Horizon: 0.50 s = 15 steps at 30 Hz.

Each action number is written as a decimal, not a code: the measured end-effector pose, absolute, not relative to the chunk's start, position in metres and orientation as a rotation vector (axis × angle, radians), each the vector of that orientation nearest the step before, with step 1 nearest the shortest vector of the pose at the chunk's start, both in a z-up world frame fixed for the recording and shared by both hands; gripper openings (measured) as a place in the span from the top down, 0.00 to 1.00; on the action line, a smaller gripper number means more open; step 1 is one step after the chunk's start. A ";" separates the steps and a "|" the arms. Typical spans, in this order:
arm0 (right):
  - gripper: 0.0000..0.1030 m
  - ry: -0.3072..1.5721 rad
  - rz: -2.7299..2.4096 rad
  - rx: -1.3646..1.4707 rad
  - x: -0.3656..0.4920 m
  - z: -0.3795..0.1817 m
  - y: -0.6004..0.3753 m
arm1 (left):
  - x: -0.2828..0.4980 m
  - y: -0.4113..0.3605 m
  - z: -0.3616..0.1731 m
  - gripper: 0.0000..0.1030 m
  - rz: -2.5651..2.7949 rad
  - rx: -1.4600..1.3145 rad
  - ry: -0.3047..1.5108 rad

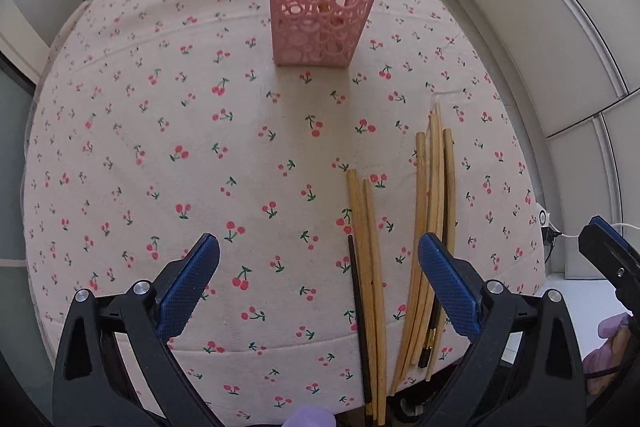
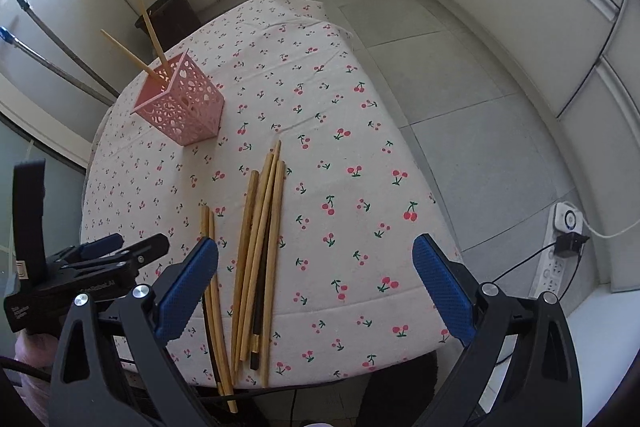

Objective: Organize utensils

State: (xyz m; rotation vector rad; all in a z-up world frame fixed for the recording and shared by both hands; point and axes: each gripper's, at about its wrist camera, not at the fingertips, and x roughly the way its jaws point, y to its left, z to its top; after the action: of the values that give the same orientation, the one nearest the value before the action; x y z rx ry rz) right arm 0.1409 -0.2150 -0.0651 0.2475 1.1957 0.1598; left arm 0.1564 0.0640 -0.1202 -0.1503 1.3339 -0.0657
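A pink perforated basket point(image 1: 325, 3) point(image 2: 182, 107) stands upright at the far side of the cherry-print tablecloth point(image 1: 160, 147) point(image 2: 352, 195), with two wooden chopsticks leaning in it. Several loose chopsticks point(image 1: 430, 223) point(image 2: 260, 243) lie on the cloth near its front edge, in a small group point(image 1: 366, 267) and a larger bundle. My left gripper point(image 1: 318, 267) hangs open above the cloth, the small group between its fingers but untouched. My right gripper point(image 2: 316, 267) is open too, above the larger bundle, holding nothing. The left gripper point(image 2: 100, 255) shows at the left of the right wrist view.
The table's front edge is close under both grippers. A dark bin point(image 2: 168, 15) stands behind the table, with poles point(image 2: 60, 43) leaning at the left. On the tiled floor to the right lies a white power strip point(image 2: 560, 247) with a cable. Cabinet walls surround the area.
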 end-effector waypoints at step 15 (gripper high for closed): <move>0.08 1.278 0.187 0.412 0.149 -0.080 -0.225 | 0.189 0.066 -0.157 0.30 0.015 -0.242 1.399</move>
State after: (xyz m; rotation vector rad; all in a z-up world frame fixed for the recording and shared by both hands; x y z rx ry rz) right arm 0.1489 -0.2251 -0.0798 0.4117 1.2781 0.1869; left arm 0.1892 0.0662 -0.1571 -0.2422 1.3986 0.0152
